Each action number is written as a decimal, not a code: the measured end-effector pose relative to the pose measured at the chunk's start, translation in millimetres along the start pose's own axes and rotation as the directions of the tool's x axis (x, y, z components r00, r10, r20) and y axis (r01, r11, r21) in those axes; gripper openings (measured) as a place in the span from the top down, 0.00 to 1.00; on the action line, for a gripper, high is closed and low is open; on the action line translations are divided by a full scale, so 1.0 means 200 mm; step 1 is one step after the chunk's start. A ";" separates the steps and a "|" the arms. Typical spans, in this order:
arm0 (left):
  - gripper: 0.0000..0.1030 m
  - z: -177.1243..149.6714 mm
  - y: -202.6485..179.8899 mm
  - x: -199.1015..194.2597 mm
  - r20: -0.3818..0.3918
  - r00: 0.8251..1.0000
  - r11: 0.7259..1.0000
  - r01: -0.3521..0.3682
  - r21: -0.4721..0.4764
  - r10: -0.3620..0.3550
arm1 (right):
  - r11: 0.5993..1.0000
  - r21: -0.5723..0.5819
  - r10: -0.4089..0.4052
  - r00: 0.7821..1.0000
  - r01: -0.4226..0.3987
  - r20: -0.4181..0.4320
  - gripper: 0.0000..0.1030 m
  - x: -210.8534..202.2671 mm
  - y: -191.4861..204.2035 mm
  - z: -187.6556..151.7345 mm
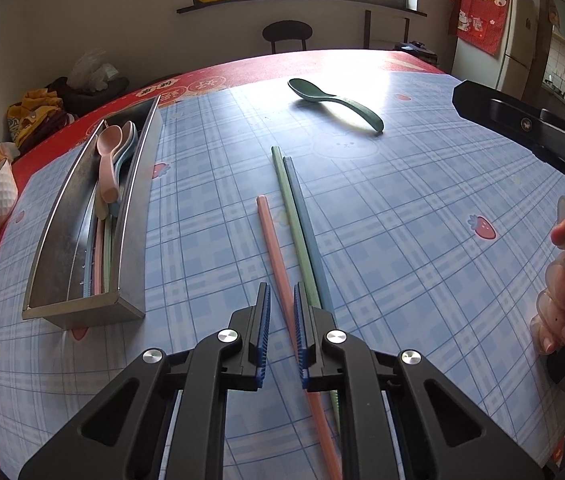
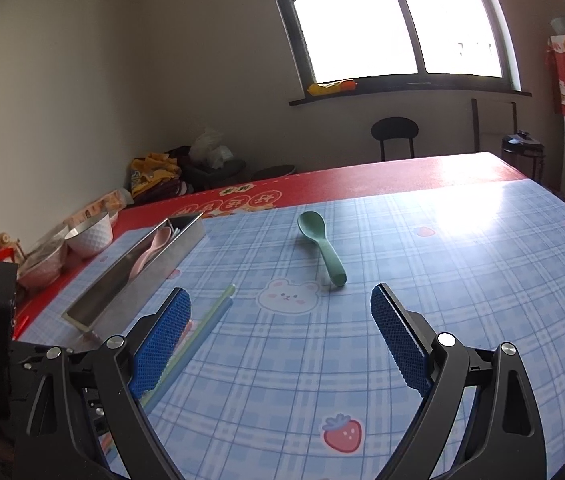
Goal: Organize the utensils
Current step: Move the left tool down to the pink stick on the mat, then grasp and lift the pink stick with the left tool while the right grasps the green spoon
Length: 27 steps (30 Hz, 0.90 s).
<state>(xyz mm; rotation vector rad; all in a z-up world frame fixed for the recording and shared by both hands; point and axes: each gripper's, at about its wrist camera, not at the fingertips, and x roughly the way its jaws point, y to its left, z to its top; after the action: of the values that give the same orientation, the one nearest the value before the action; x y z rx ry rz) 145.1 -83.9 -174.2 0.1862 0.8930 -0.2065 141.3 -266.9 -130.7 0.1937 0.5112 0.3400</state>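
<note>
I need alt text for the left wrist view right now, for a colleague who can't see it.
The left gripper is closed on a pink chopstick lying on the blue plaid tablecloth, beside a green chopstick and a blue-grey chopstick. A steel utensil tray sits left; a dark green spoon lies beyond.

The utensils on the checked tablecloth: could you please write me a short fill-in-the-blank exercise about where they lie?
1. The left gripper is shut on the ____ chopstick.
2. The green spoon lies on the ____, outside the metal tray.
3. The spoon lying on top in the metal tray is ____ in colour.
4. The right gripper is ____, with nothing between its fingers.

Missing words: pink; tablecloth; pink; open
</note>
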 end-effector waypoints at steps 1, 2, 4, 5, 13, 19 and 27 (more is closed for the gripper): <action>0.89 0.00 0.00 0.00 -0.002 1.000 1.000 -0.002 0.001 0.002 | 1.000 0.005 0.001 1.000 -0.001 0.000 0.14 0.00 -0.01 0.00; 0.89 -0.01 -0.01 0.00 -0.012 1.000 1.000 0.003 0.003 -0.003 | 1.000 0.011 0.004 1.000 -0.004 0.000 0.14 0.00 -0.01 0.00; 0.89 -0.02 -0.01 -0.01 -0.025 1.000 1.000 0.012 0.001 -0.012 | 1.000 0.020 0.009 1.000 -0.009 0.001 0.14 0.00 -0.02 0.00; 0.89 -0.03 -0.01 -0.01 -0.027 1.000 1.000 0.013 0.004 -0.013 | 1.000 0.024 0.011 1.000 -0.011 0.001 0.14 0.00 -0.03 0.00; 0.89 -0.07 0.01 -0.03 -0.018 0.999 0.999 0.039 0.002 -0.039 | 0.999 0.033 0.023 1.000 -0.023 -0.011 0.14 0.01 -0.03 0.00; 0.89 -0.08 0.04 -0.03 0.016 0.998 0.998 0.067 -0.020 -0.066 | 0.999 0.042 0.028 0.999 -0.027 -0.017 0.14 0.01 -0.03 0.00; 0.94 -0.09 0.02 -0.05 0.046 0.998 0.999 0.037 -0.009 -0.037 | 0.998 0.052 0.038 0.999 -0.037 -0.032 0.14 0.03 -0.05 0.00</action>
<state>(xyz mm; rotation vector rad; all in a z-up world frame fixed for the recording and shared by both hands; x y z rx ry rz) 127.7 -74.6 -177.0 0.1559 0.8526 -0.2398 149.2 -273.2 -135.2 0.2483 0.5497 0.3673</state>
